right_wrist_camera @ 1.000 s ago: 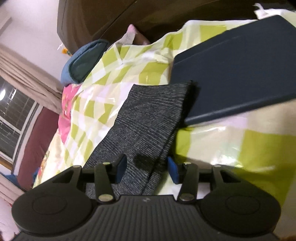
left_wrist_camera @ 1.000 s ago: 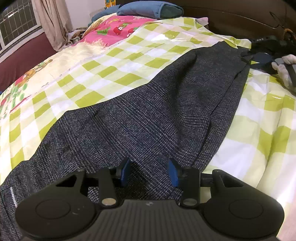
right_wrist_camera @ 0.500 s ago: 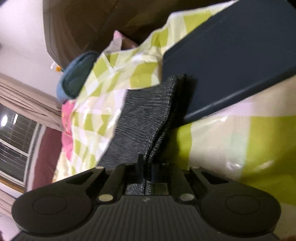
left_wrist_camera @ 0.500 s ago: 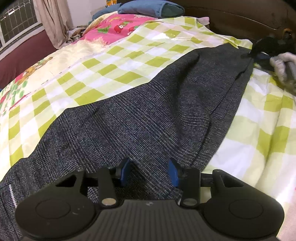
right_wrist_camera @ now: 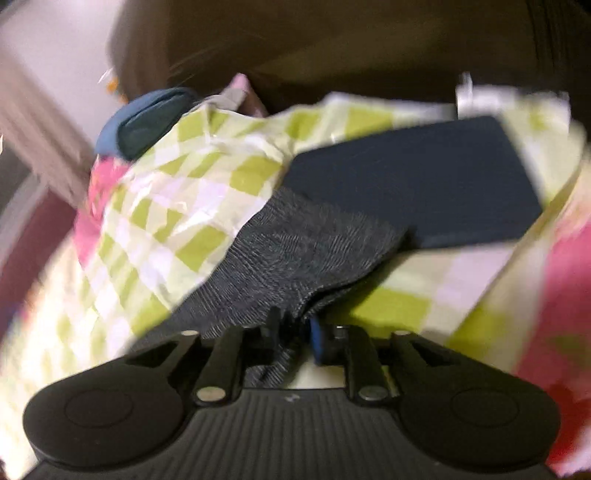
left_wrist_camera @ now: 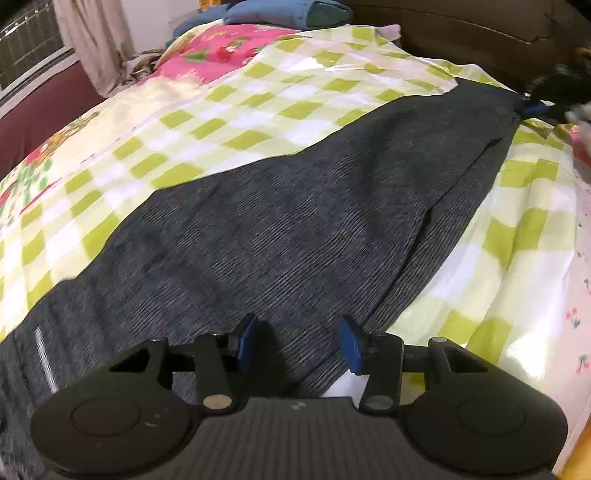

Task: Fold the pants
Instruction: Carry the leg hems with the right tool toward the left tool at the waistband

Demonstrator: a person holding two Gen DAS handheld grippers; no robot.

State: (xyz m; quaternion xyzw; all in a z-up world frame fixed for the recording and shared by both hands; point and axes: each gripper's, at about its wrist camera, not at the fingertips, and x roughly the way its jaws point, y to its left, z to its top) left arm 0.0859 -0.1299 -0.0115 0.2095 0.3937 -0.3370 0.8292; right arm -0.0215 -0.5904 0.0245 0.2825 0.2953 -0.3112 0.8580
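Note:
Dark grey woven pants (left_wrist_camera: 295, 229) lie stretched across a green-and-white checked sheet (left_wrist_camera: 258, 110) on a bed. My left gripper (left_wrist_camera: 299, 341) is open, its blue pads astride the near edge of the pants, low over the cloth. My right gripper (right_wrist_camera: 293, 332) is shut on the pants' far leg end (right_wrist_camera: 295, 254), which bunches between its fingers and lifts off the sheet. It also shows in the left wrist view at the far right (left_wrist_camera: 532, 109). The right wrist view is blurred.
A flat dark blue slab (right_wrist_camera: 413, 195) lies on the sheet right behind the held leg end. A blue pillow (left_wrist_camera: 280, 11) and pink floral bedding (left_wrist_camera: 221, 55) are at the bed's far side. A dark wooden headboard (left_wrist_camera: 480, 33) stands behind.
My right gripper closed on the leg end and has swung, lifting the cloth. The left gripper shifted toward the pants' right edge and stays open.

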